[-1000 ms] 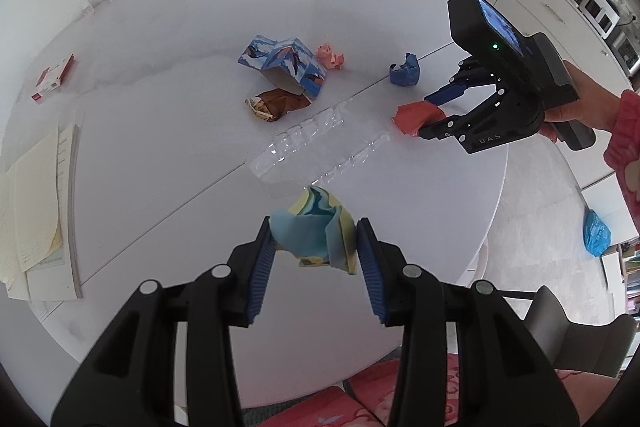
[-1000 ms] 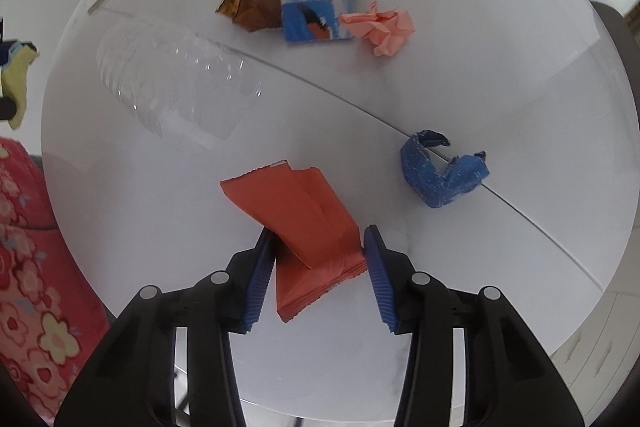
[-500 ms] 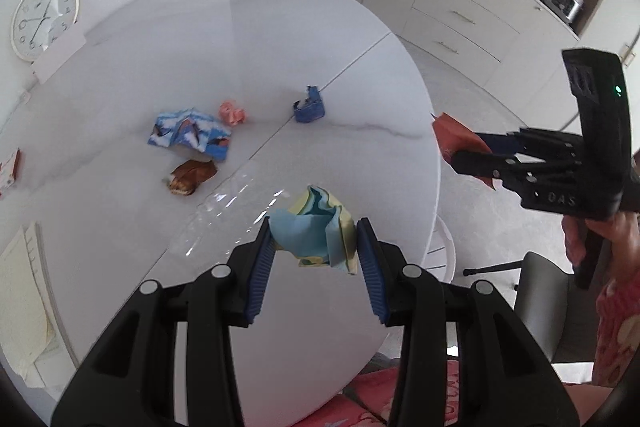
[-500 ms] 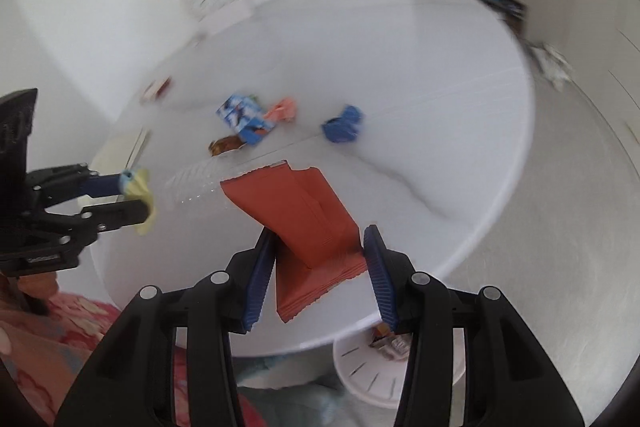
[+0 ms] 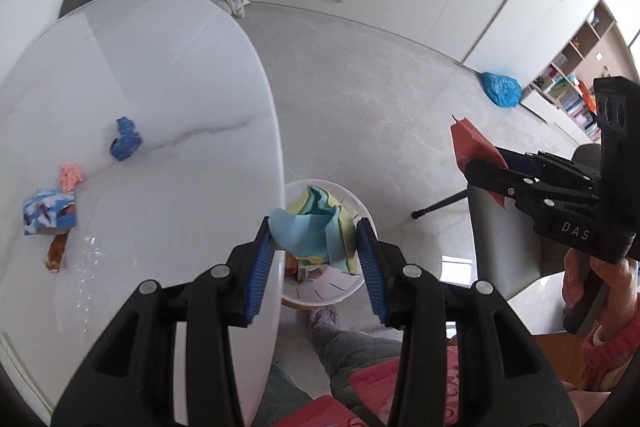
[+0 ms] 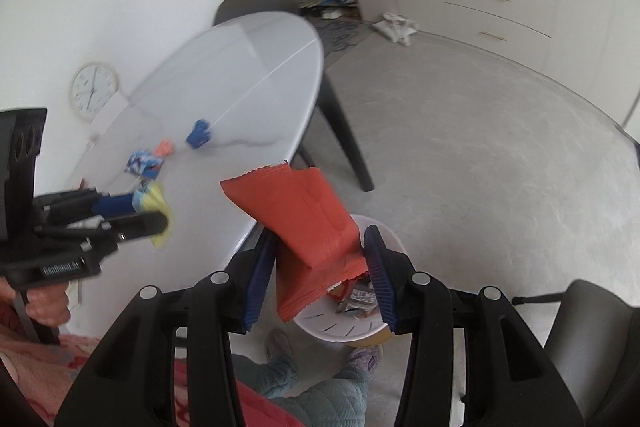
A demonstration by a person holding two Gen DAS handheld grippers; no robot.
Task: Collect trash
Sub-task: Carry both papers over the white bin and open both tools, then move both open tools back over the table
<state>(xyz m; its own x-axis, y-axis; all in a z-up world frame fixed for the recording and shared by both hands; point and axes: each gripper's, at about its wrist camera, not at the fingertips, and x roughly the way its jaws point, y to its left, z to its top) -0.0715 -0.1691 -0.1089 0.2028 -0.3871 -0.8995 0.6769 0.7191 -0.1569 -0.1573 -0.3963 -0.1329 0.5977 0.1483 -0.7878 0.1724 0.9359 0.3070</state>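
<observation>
Here, the left tool (image 5: 316, 247), at the bottom centre of the left wrist view, is clamped on a crumpled blue and yellow paper wad (image 5: 316, 231), holding it above a round white waste bin (image 5: 362, 211) on the floor just beside the edge of the round white desk (image 5: 168, 75). In the right wrist view, the right tool (image 6: 320, 267) is closed on a flat orange-red plastic wrapper (image 6: 304, 219), also above the bin (image 6: 384, 235), which already holds some scraps.

Left on the desk, at the left of the left wrist view, lie a crumpled dark blue wrapper (image 5: 125, 139), a small pink paper ball (image 5: 72, 177), a blue patterned crushed carton (image 5: 48, 211) and a brown wrapper (image 5: 57, 250).

All this trash looks light and soft. The wrapper is probably slippery and thin, so a pinch across its folded middle seems safest; the wad should crush easily and hold well anywhere. The carton may be stiffer; an edge or corner looks the best hold.
</observation>
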